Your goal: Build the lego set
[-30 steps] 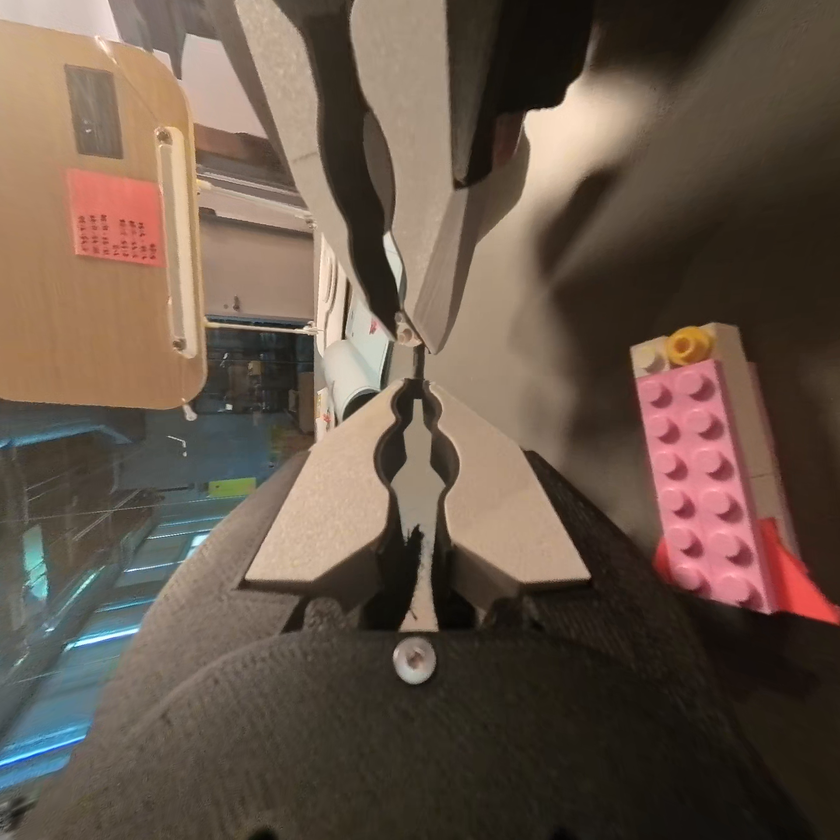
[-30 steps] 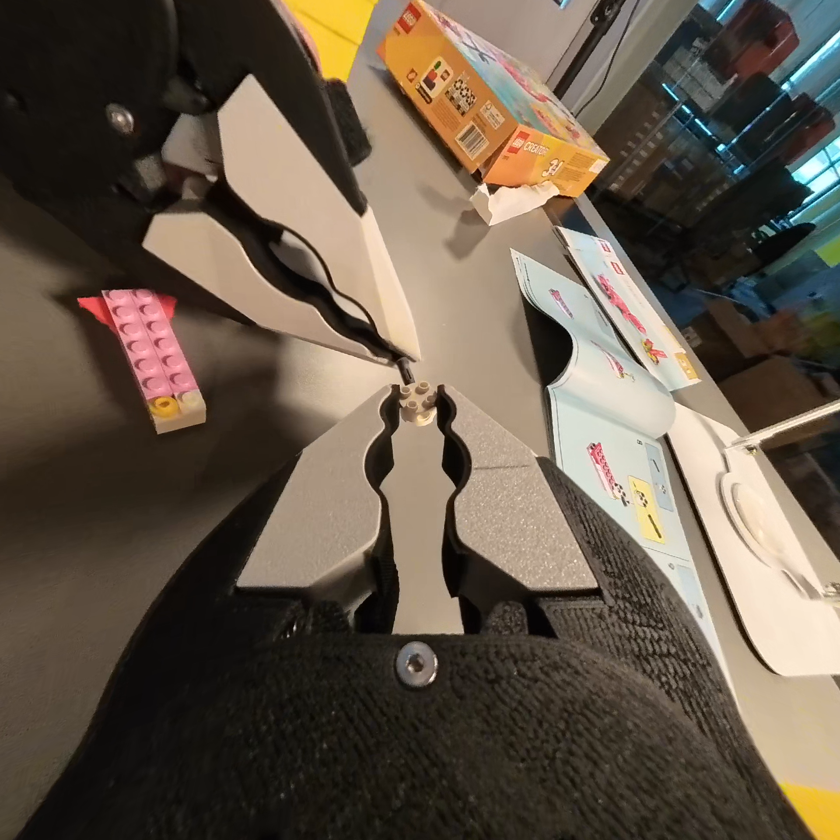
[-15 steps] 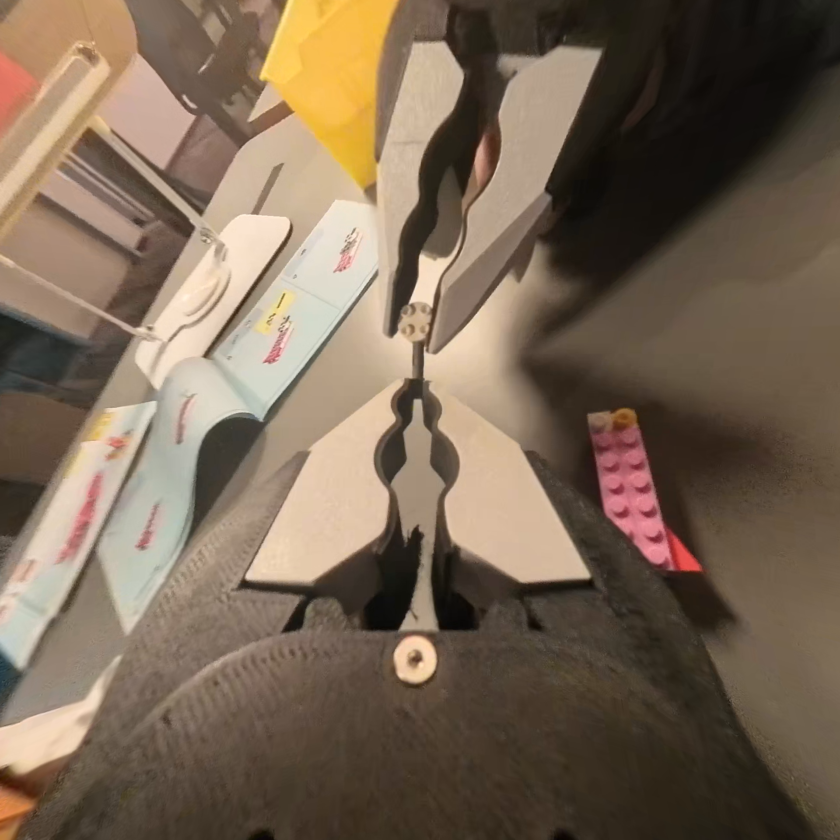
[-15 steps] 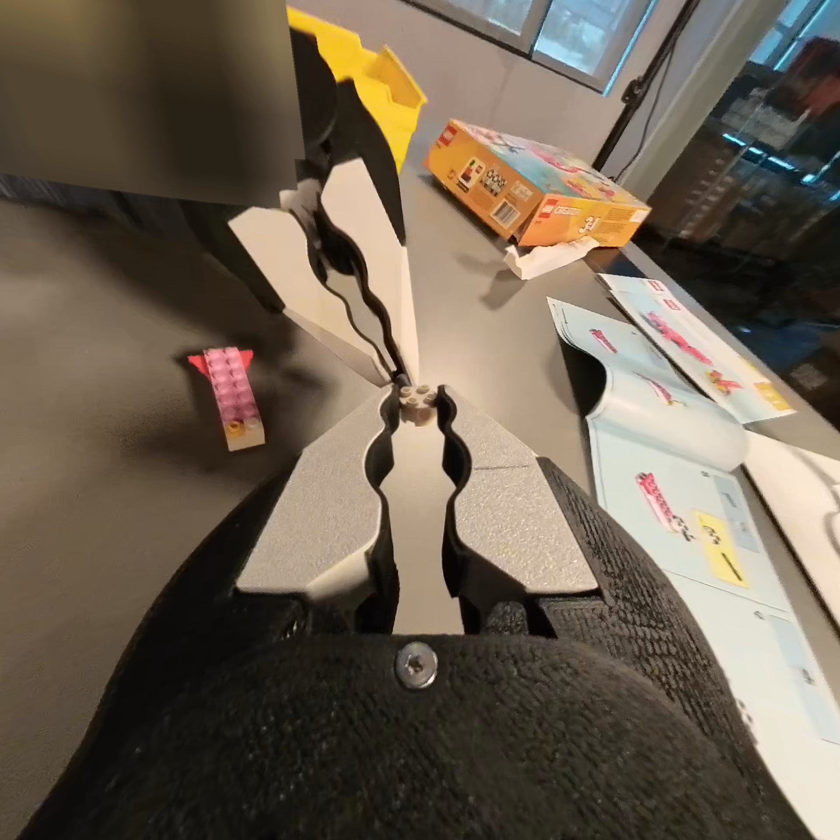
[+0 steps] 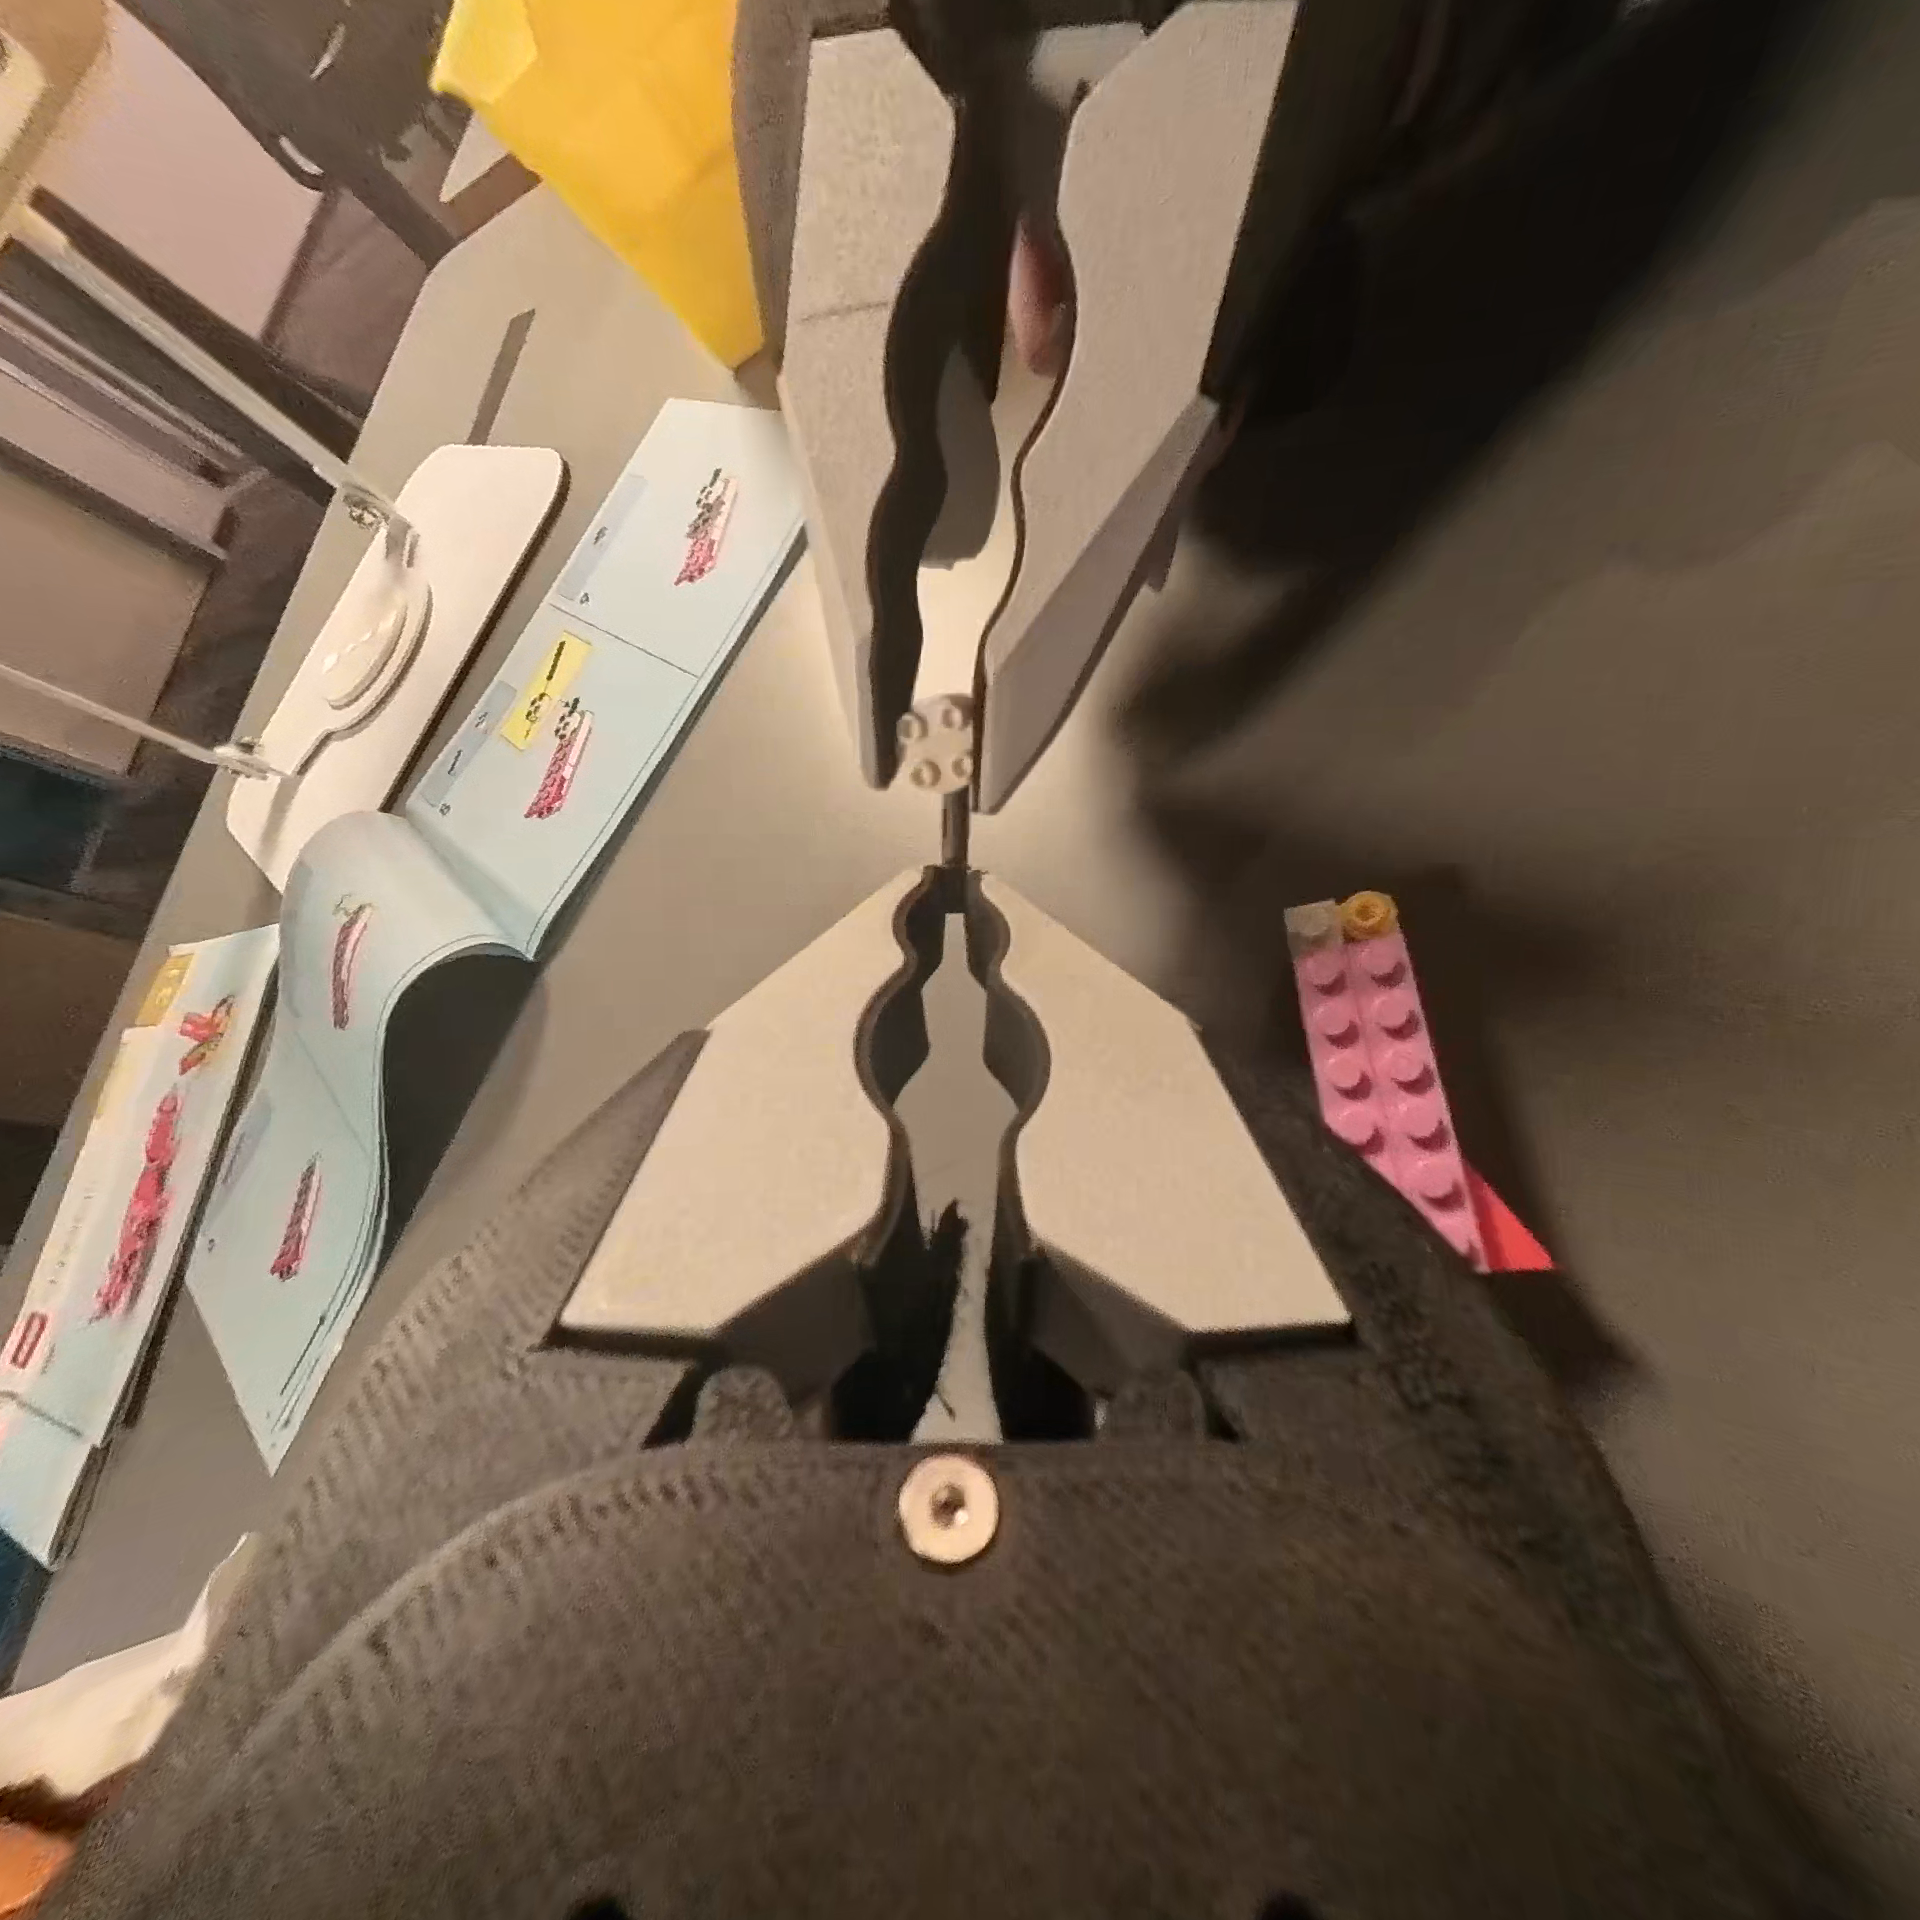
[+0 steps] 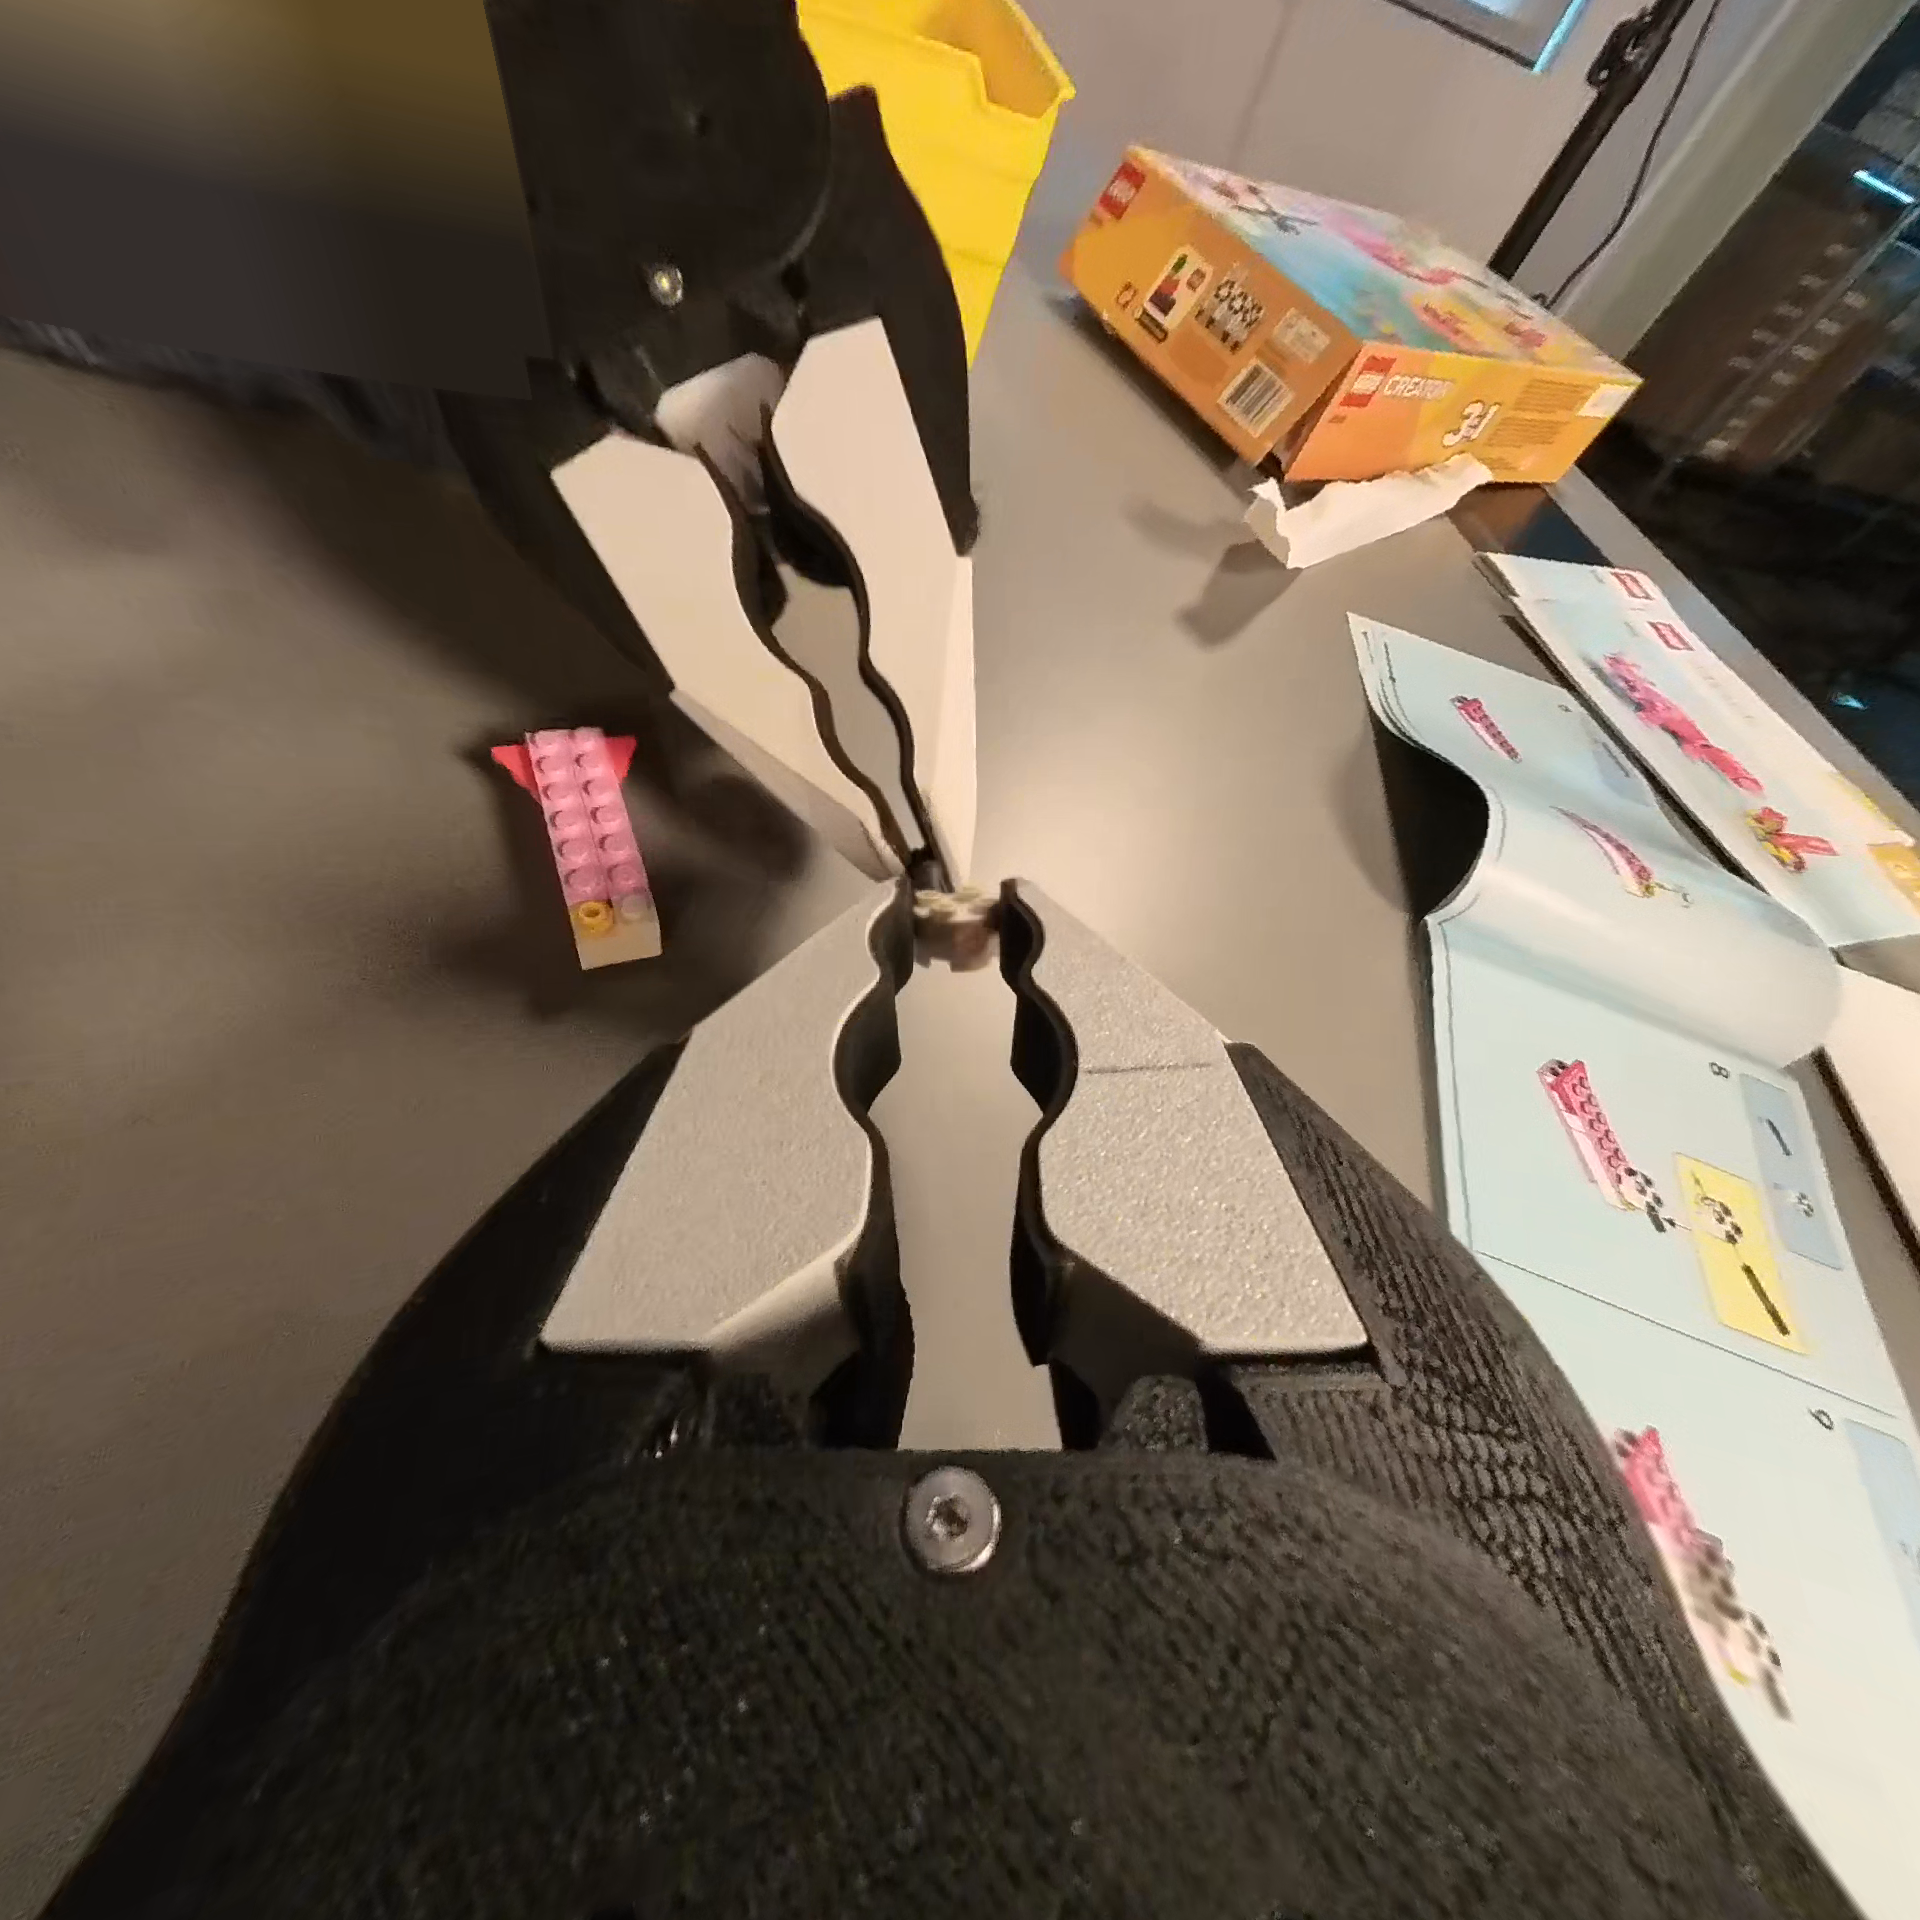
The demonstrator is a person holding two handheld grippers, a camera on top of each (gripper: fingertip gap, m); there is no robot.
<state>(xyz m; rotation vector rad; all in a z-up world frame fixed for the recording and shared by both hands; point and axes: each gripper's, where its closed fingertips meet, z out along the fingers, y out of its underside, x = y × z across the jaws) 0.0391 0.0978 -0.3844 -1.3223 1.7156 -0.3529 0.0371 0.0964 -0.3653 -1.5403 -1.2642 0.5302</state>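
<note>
At far left we see an open booklet (image 5: 582, 727) on the grey table (image 5: 1558, 727). A second ago this view faced out into the room, so the left gripper (image 5: 948, 878) has swung round towards the table. At centre its fingers are pinched together on a thin dark rod (image 5: 952, 831), as they were before. The rod's far end meets a pale round piece (image 5: 938, 746). That piece stays clamped between the fingers of the right gripper (image 6: 951, 914), which faces the left one, both above the table. To the right a pink build (image 5: 1382, 1070) lies untouched.
</note>
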